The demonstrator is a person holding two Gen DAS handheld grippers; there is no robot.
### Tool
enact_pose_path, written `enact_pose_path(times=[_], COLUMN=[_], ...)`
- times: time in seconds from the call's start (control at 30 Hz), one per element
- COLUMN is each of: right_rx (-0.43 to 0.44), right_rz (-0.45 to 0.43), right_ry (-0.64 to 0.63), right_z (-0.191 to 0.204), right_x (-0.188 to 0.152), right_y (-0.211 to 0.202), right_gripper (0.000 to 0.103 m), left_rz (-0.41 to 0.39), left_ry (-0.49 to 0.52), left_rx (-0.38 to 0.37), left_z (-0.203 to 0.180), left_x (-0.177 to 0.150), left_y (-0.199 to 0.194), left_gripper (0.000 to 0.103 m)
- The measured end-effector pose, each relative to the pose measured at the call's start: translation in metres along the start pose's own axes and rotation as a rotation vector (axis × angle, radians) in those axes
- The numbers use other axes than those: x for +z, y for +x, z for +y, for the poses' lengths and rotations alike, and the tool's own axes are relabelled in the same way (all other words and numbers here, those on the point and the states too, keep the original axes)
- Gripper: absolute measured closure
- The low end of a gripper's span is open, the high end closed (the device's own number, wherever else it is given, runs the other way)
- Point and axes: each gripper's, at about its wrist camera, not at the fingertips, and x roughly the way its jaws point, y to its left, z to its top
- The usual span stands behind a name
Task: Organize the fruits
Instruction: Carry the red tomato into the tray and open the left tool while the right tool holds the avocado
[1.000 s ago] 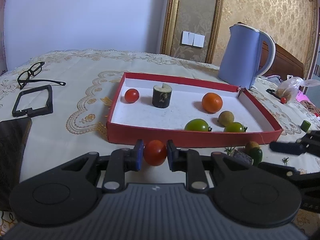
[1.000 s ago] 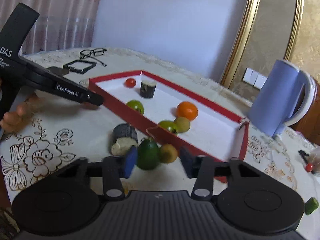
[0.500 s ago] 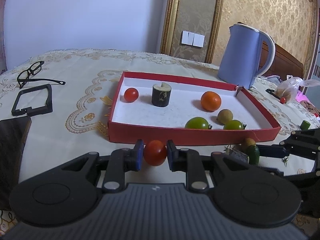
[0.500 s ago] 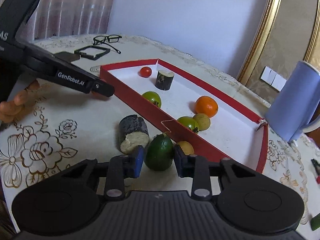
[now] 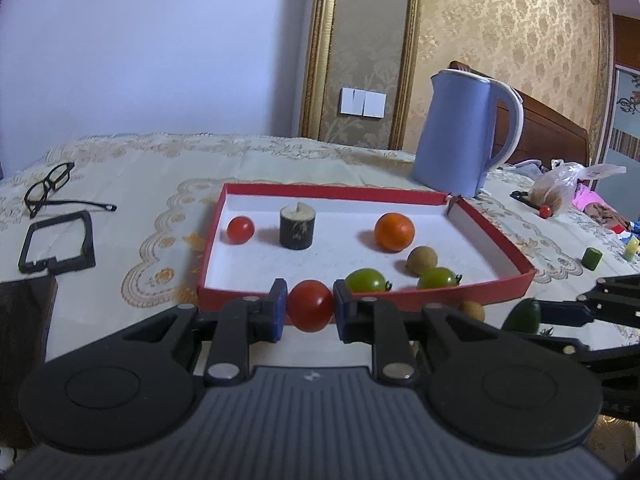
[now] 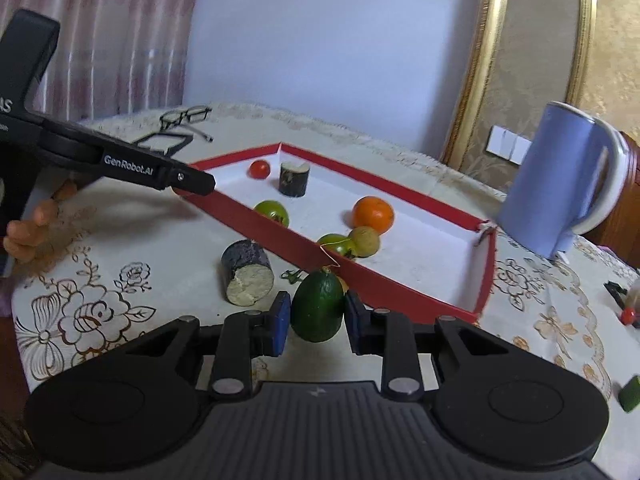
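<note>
Two fruits are now pinched at once, one in each pair of tongs. The right tongs (image 6: pixel 316 316), whose jaws stood spread around the dark green fruit (image 6: pixel 318 306) a second ago, have just been closing and now press on both of its sides; it sits upright between the blue pads (image 6: pixel 280 318), its base looking still on the table (image 6: pixel 120 252) or barely off it. The left tongs (image 5: pixel 309 307) hold a red tomato (image 5: pixel 310 306) pressed between their pads exactly as before, poised just short of the near wall of the red tray (image 5: pixel 496 236).

Beyond the right tongs, the tray's near wall runs just behind the green fruit, with a small tan fruit tucked behind it against that wall. To their left lies a cut dark log-like piece (image 6: pixel 248 272) on its side. Ahead of the left tongs, inside the tray, sit another red tomato (image 5: pixel 240 230), a dark stump (image 5: pixel 297 226), an orange (image 5: pixel 394 231), a tan fruit (image 5: pixel 421 260) and two green tomatoes (image 5: pixel 368 280).

With the second grip made, both pieces look ready to be lifted over the wall and set down on the white floor of the tray. The tan fruit and the cut piece would still be left outside.
</note>
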Motion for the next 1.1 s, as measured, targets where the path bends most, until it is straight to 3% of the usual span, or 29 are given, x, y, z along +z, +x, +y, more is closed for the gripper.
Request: enact_pose_path(times=[0.57, 0.97, 1.03, 1.1], right_rx=[0.015, 0.023, 0.023, 0.021], right_rz=[-0.071, -0.086, -0.087, -0.088], right_ry=[0.091, 0.124, 0.132, 0.139], right_z=[-0.011, -0.016, -0.018, -0.02], right_x=[-0.011, -0.015, -0.016, -0.016], right_y=[-0.025, -0.03, -0.029, -0.029], right_gripper=[0.075, 0.075, 0.075, 0.075], left_rz=[-0.005, 0.159, 0.162, 0.144], left_ry=[0.085, 0.049, 0.042, 0.026], left_rx=[-0.008, 0.014, 0.028, 0.032], left_z=[-0.034, -0.046, -0.045, -0.042], left_x=[0.057, 0.071, 0.071, 0.071], left_y=[0.052, 0.145, 0.151, 0.144], left_gripper=[0.081, 0.081, 0.077, 0.051])
